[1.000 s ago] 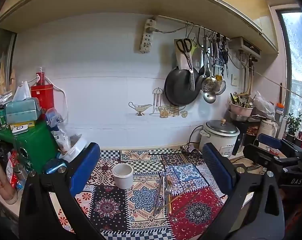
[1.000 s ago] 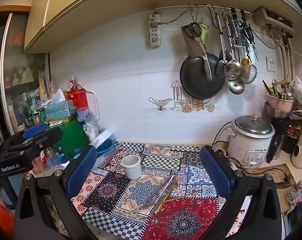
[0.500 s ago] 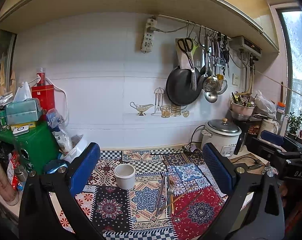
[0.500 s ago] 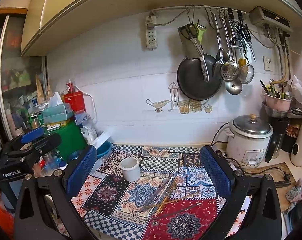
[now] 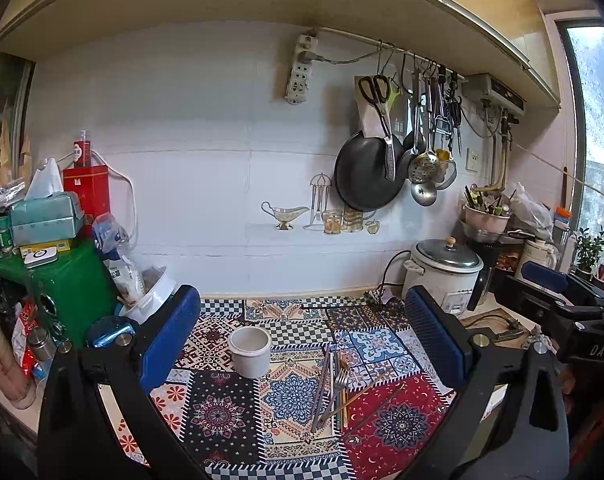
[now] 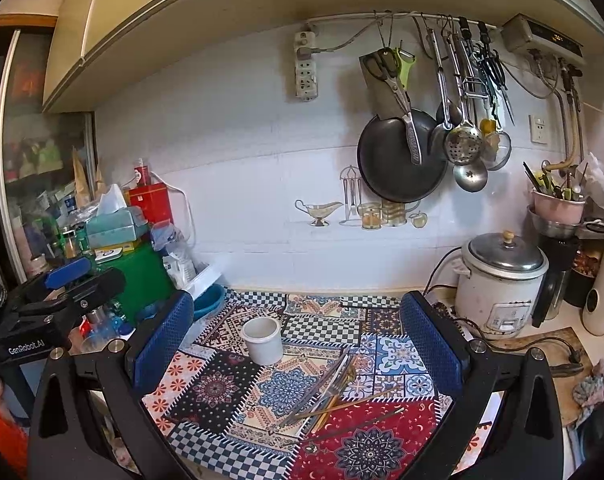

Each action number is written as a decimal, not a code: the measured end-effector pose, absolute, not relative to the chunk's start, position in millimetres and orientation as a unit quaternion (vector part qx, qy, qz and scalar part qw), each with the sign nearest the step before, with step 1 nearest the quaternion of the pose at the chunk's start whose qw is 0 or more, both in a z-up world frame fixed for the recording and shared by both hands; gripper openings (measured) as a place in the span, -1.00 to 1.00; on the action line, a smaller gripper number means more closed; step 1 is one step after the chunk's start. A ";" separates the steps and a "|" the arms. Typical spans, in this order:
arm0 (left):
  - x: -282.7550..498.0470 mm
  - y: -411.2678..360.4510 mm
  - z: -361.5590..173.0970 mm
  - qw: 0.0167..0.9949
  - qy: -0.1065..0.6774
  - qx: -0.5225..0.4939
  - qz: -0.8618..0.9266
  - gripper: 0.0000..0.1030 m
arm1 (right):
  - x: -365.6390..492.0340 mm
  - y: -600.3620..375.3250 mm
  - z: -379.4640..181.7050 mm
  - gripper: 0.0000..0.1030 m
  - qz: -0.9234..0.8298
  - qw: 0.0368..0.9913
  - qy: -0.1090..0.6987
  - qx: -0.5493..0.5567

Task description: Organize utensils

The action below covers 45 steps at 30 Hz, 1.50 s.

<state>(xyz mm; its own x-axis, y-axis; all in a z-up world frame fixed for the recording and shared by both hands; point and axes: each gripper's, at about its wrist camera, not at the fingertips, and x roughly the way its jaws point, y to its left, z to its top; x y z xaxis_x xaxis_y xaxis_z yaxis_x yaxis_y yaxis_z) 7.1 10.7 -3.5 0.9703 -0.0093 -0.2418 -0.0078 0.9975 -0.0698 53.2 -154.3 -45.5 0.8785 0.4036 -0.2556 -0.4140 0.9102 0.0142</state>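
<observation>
A white ceramic cup stands upright on the patterned mat; it also shows in the right wrist view. A loose pile of forks and chopsticks lies on the mat to the cup's right, seen too in the right wrist view. My left gripper is open and empty, held above the mat's near edge. My right gripper is open and empty, likewise held back from the cup and utensils. Each gripper shows at the side of the other's view.
A rice cooker stands at the back right with its cable on the counter. A green box, tissue box and bags crowd the left. A pan, ladles and scissors hang on the wall rail. A blue bowl sits left of the mat.
Both grippers have drifted slightly back and up; the cup and utensils sit a little lower in view. Nothing was grasped or moved on the mat.
</observation>
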 end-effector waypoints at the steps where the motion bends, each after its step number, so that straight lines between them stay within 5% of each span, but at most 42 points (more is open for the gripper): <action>1: 7.7 11.4 -3.4 0.992 0.122 -0.036 -0.001 0.99 | 53.2 -154.3 -45.6 0.99 0.211 0.969 0.127 -0.020; 34: 24.9 13.2 -8.5 0.990 0.135 -0.039 0.001 0.99 | 66.2 -148.0 -50.8 0.99 0.208 0.968 0.137 -0.020; 45: 76.9 16.5 -51.2 0.974 0.220 -0.051 0.003 0.99 | 104.9 -156.3 -85.9 0.99 0.180 0.961 0.208 -0.016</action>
